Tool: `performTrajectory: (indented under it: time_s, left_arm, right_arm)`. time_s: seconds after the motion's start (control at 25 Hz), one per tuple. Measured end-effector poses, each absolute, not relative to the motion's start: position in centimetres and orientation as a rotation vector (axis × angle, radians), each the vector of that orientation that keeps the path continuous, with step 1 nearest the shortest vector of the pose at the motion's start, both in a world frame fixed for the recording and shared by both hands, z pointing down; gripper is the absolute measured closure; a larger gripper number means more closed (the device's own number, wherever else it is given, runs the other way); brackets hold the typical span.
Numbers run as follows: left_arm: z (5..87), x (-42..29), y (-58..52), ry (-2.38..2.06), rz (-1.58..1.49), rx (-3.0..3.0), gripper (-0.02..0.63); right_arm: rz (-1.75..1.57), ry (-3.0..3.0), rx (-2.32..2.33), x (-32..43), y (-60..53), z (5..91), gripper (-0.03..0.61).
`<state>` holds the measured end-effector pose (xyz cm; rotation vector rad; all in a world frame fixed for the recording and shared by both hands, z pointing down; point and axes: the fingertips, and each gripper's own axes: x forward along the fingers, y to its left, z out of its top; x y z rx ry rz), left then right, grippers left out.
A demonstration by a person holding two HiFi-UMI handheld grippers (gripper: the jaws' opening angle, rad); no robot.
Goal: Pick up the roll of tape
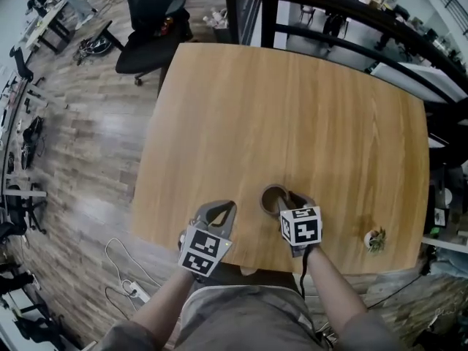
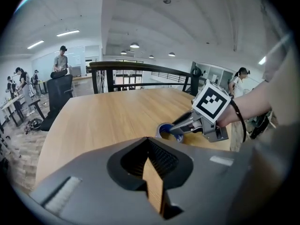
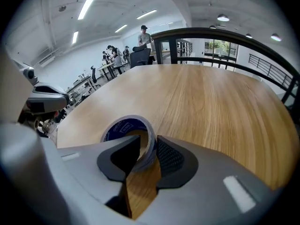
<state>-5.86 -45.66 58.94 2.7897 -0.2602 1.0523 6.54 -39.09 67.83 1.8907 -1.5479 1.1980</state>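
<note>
The roll of tape, a ring with a blue printed inner side, lies flat on the wooden table near its front edge. My right gripper points down at it, one jaw inside the ring and the other outside, and the pads press on the ring's near wall; its midpoint sits at the wall. The left gripper view shows the same tape under the right gripper. My left gripper hovers at the table's front edge to the left of the roll, open with only wood showing between its jaws.
A small green and white object sits at the table's front right. A black office chair stands beyond the far left corner and a dark railing runs behind the table. A power strip with cable lies on the floor at left.
</note>
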Motion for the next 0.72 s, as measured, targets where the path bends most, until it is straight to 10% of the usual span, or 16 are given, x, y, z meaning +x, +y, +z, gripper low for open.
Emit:
performTrajectory:
  time_s: [0.72]
  left_arm:
    - [58.2, -7.4, -46.0, -0.064, 1.059, 2.787, 0.612]
  right_arm:
    - [1.187, -1.367, 1.992, 6.8, -37.2, 66.6, 0.52]
